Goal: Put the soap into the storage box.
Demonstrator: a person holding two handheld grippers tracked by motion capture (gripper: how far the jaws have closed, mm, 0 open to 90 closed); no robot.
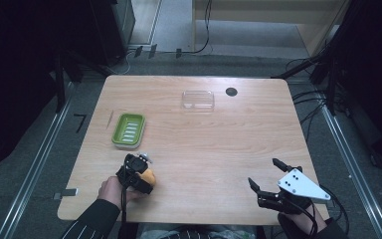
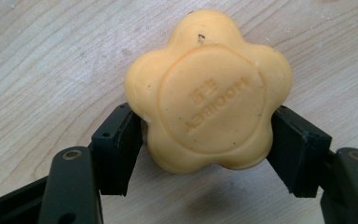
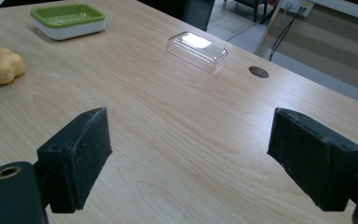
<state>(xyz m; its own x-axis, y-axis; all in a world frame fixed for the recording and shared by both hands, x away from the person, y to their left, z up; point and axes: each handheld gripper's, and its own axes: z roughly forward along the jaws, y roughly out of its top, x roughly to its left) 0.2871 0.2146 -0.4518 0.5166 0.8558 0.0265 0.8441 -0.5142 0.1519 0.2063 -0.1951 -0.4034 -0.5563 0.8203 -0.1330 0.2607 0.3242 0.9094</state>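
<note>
The left gripper [image 2: 205, 154] pinches the orange flower-shaped soap bar [image 2: 208, 93] between its jaws on the pale wooden table [image 1: 204, 144], while the right gripper [image 3: 205, 158] gapes wide apart, holding nothing, well off to the soap's side.

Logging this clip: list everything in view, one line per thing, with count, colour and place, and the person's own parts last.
soap: one, orange, flower-shaped, near-left of table, between the left gripper's jaws
soap dish: one, green, left side of table
clear lid: one, transparent, far middle of table
table: one, light wood, with a dark round hole at the far side
left gripper: one, black, shut on soap
right gripper: one, black, open, near-right
</note>
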